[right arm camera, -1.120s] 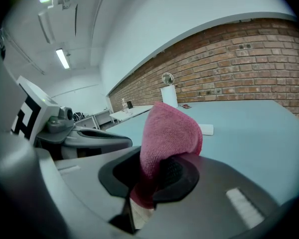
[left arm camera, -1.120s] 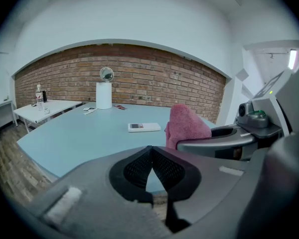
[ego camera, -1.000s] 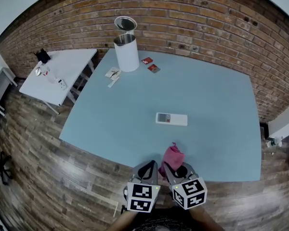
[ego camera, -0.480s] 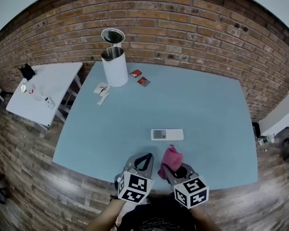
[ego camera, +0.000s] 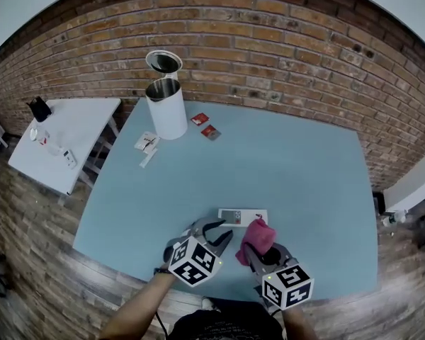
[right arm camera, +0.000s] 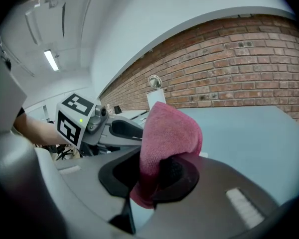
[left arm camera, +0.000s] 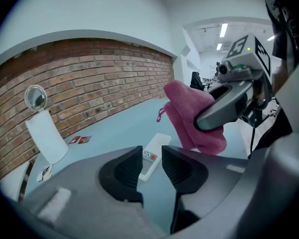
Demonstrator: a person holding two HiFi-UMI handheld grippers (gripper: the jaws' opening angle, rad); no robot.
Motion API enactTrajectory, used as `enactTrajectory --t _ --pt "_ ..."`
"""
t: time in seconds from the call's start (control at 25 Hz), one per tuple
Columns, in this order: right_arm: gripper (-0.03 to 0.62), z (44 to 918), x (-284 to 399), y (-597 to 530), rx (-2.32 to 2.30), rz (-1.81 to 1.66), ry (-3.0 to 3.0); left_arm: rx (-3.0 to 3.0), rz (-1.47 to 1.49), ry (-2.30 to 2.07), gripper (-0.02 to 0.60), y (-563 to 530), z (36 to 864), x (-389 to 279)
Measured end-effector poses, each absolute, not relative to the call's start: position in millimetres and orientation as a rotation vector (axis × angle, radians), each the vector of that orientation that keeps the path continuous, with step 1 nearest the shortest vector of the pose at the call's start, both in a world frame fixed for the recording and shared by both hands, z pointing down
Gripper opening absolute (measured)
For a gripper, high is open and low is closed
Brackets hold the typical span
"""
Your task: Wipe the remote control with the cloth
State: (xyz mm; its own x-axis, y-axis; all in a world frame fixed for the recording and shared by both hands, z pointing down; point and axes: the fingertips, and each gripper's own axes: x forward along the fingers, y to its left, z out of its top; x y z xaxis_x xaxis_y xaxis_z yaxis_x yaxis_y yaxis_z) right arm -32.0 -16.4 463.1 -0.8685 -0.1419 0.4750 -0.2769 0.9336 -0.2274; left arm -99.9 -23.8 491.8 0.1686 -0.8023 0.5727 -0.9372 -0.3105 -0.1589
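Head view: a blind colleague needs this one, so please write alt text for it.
The right gripper holds a pink cloth close to a white remote control on a light blue table. The left gripper, beside it, has just been opening its jaws, with nothing between them. A white bin stands at the table's far edge.

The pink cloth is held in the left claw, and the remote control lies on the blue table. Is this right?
No. The right claw holds the pink cloth, as the right gripper view shows; the remote control lies on the blue table.
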Motion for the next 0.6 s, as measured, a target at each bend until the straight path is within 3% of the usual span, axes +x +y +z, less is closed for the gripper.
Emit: enactTrajectory --t 0.16,0.36,0.48,0.56,0.6 --pt "0.064 461 -43 -42 0.250 0.440 -2.643 2.244 0.977 -1.536 0.169 -38 511 -96" --pt "0.064 469 -59 -60 0.162 0.528 -2.636 2.220 1.135 -1.393 0.272 -49 539 -103" --pt "0.064 477 -65 -65 0.120 0.555 -2.619 2.222 1.196 -1.299 0.282 -55 554 -106" --pt "0.064 482 -69 -68 0.102 0.575 -2.606 2.223 1.217 -1.231 0.350 -57 564 -108" --pt "0.064 484 -71 -68 0.097 0.590 -2.599 2.227 1.225 -1.197 0.351 -58 568 -108"
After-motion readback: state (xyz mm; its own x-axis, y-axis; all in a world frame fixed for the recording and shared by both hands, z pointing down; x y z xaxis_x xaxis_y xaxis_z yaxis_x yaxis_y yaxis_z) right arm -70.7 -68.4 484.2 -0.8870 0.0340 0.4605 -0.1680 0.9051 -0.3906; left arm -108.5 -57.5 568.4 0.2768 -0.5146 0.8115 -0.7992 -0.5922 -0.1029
